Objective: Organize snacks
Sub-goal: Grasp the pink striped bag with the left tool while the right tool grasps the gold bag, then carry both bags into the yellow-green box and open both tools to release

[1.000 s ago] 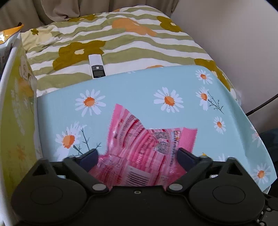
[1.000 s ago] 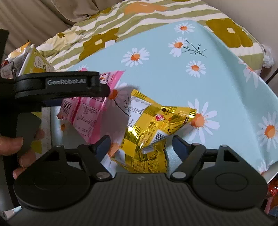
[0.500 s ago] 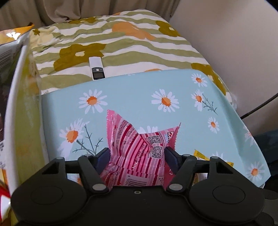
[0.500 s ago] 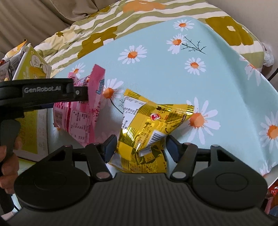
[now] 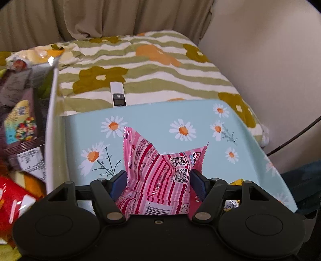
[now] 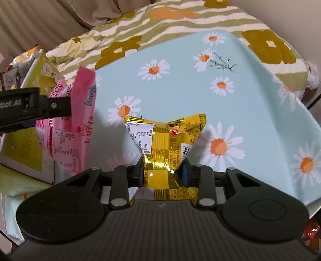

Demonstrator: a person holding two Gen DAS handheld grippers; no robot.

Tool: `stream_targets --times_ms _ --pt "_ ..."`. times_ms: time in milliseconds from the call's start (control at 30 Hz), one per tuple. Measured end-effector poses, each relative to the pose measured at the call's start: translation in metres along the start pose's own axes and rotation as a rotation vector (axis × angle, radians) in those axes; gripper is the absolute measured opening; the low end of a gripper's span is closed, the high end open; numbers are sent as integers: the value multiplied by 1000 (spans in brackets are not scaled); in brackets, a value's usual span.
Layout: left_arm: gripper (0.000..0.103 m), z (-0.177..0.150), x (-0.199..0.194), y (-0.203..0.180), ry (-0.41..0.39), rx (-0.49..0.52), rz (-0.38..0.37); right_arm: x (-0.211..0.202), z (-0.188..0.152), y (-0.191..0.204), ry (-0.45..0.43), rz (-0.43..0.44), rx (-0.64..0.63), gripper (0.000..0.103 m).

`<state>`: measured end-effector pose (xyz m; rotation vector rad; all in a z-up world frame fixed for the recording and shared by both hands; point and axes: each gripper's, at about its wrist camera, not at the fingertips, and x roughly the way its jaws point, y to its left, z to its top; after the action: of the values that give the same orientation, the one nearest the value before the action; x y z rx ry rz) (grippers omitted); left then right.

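The left gripper (image 5: 158, 181) pinches the pink snack bag (image 5: 160, 170) at its middle, lifted just above the daisy-print table (image 5: 160, 114), beside the snack box (image 5: 53, 120) at the table's left edge; the right gripper (image 6: 163, 173), jaws just squeezed in, clamps the crumpled yellow snack bag (image 6: 166, 140) over the same table.

A light blue daisy-print tabletop (image 5: 152, 118) is lying against a bed covered by a green-striped floral blanket (image 5: 160, 66), on which a white remote control (image 5: 118, 94) is resting just beyond the tabletop's far edge, while beige curtains (image 5: 100, 18) are hanging behind the bed.
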<state>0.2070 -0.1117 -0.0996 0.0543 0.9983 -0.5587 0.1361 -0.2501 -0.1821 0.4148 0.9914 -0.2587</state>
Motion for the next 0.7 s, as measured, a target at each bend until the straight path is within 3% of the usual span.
stream_targets --times_ms 300,700 --pt "72 -2 -76 -2 -164 -85 23 -49 22 16 -95 76 -97 49" --pt "72 -12 -184 44 -401 -212 198 -104 59 103 -210 278 -290 49"
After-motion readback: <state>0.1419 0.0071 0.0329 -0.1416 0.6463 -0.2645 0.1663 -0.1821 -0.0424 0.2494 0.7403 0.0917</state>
